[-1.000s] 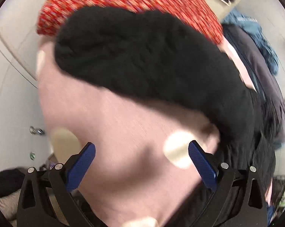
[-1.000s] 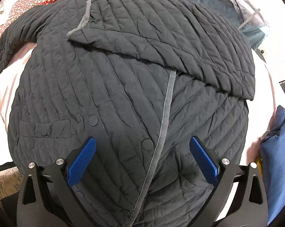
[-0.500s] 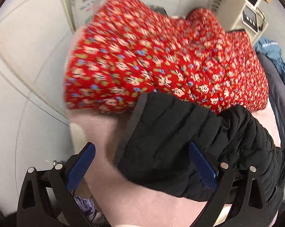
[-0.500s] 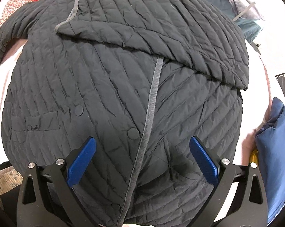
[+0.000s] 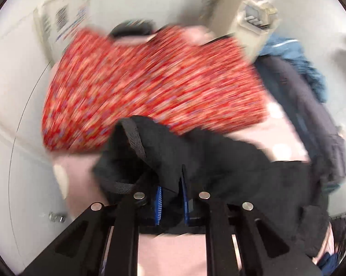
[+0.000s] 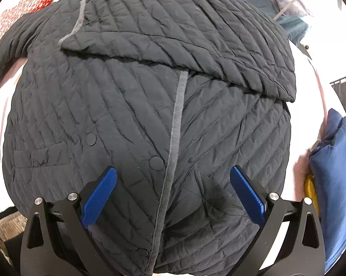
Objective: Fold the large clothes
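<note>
Black quilted jacket [image 6: 150, 105] lies spread on pink sheet [image 5: 173, 253], one sleeve folded across chest. Left gripper [image 5: 171, 200] jaws just closed, pinching other sleeve's cuff [image 5: 154, 161], red dress [image 5: 150, 87] behind. Right gripper [image 6: 173, 195] spread wide above hem, holding nothing.

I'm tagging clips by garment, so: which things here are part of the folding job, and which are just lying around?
In the job:
- dark grey quilted jacket
- its black sleeve cuff, pinched by the left gripper
- right gripper, open above the jacket

Lying about:
- red floral garment
- blue padded garment
- teal garment
</note>
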The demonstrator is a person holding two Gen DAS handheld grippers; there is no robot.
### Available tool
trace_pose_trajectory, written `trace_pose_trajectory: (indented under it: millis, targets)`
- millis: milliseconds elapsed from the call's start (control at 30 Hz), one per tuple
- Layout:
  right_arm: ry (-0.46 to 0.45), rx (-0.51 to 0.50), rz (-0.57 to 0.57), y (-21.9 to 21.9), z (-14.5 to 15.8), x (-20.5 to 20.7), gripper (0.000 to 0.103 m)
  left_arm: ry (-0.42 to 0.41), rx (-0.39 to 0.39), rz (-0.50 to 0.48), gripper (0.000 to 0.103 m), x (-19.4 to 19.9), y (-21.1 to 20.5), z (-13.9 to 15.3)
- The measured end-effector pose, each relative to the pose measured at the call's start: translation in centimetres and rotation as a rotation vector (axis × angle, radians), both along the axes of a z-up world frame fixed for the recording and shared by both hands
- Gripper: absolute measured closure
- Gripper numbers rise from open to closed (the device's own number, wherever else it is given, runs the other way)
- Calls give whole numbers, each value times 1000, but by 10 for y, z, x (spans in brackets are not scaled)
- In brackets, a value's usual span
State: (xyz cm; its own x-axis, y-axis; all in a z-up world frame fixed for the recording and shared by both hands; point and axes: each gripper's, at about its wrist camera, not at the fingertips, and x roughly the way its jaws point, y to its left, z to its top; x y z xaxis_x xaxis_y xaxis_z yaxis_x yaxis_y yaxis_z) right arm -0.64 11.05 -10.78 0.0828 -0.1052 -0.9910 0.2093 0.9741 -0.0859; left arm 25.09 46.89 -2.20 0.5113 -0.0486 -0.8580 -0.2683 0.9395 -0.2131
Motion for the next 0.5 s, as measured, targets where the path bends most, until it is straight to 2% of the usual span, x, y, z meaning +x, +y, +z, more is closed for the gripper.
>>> trace_pose_trajectory:
  millis: [100, 200, 300, 400, 500]
  targets:
    - [-11, 11, -15, -3, 0, 1, 6, -123, -62, -108, 92, 0, -49, 58]
    - [-23, 22, -26, -5, 1, 2, 6, -217, -79, -228, 92, 8, -111, 103]
    - [-36, 31, -40, -9, 1, 4, 5, -302, -144, -348, 92, 12, -176, 143]
    - [-53, 41, -68, -21, 3, 1, 6, -362, -191, -485, 92, 9, -247, 171]
    - [-62, 43, -102, -40, 3, -3, 6, -351, -258, -617, 92, 8, -325, 175]
